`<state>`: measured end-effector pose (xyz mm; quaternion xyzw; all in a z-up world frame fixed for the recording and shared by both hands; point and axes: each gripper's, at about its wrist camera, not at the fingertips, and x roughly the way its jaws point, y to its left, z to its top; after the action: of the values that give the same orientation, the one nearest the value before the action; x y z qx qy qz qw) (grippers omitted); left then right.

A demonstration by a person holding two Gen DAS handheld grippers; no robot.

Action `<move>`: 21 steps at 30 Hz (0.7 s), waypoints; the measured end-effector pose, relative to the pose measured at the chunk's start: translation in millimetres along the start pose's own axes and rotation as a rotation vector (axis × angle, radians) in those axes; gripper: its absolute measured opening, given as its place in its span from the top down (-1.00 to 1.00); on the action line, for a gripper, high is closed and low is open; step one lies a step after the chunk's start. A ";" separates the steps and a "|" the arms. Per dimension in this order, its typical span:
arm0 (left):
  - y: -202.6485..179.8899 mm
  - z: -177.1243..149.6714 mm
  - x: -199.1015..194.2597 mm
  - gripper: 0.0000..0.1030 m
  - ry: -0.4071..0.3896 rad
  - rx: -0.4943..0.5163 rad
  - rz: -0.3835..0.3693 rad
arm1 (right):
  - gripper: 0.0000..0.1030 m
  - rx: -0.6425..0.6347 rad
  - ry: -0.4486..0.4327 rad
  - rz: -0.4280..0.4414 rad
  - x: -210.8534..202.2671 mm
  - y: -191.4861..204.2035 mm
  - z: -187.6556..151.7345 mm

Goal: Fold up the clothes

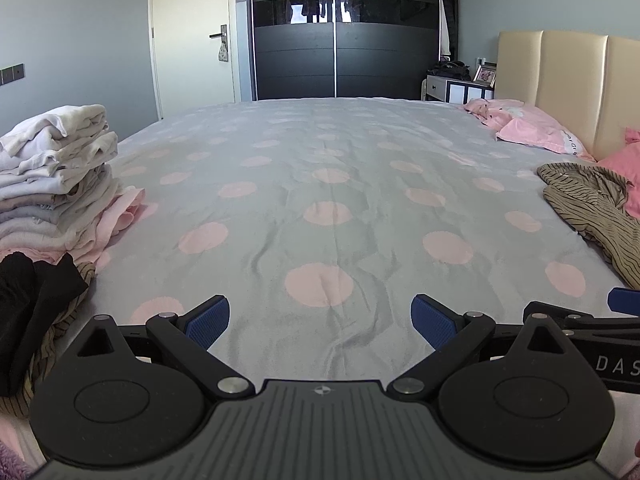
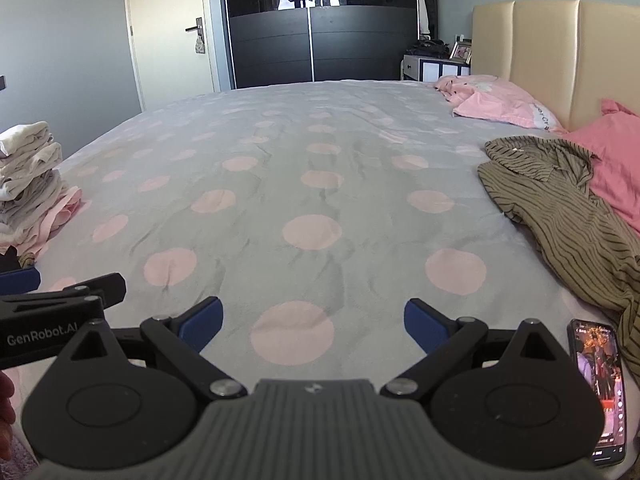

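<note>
A crumpled olive shirt with dark stripes [image 2: 568,216] lies at the right side of the bed, also in the left wrist view [image 1: 596,208]. A tall stack of folded pale clothes [image 1: 52,180] stands at the left edge, also in the right wrist view [image 2: 28,176]. A black garment [image 1: 28,304] lies on a striped one at the near left. My left gripper [image 1: 320,324] is open and empty over the near edge of the bed. My right gripper [image 2: 312,326] is open and empty beside it, left of the striped shirt.
The bed has a grey sheet with pink dots [image 1: 320,184]. Pink pillows [image 2: 504,104] and a pink cloth [image 2: 616,164] lie by the cream headboard [image 2: 560,52]. A lit phone [image 2: 600,392] lies at the near right. A dark wardrobe [image 1: 340,32] and a door stand beyond.
</note>
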<state>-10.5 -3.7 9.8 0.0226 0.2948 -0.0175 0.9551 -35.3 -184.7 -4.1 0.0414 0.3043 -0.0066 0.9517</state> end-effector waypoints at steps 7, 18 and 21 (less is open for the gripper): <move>0.4 -0.3 -0.8 -0.93 0.003 0.002 0.000 | -0.90 -0.015 -0.025 0.007 -2.5 0.5 -1.1; 3.5 0.6 1.1 -0.93 0.025 -0.037 -0.025 | -0.91 -0.027 -0.027 0.011 -3.9 0.3 -1.7; 4.2 0.3 1.6 -0.93 0.028 -0.046 -0.033 | -0.91 -0.035 -0.025 0.012 -3.8 1.0 -2.1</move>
<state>-8.8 0.4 9.3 -0.0042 0.3088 -0.0263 0.9507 -39.6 -183.6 -3.6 0.0264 0.2920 0.0039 0.9560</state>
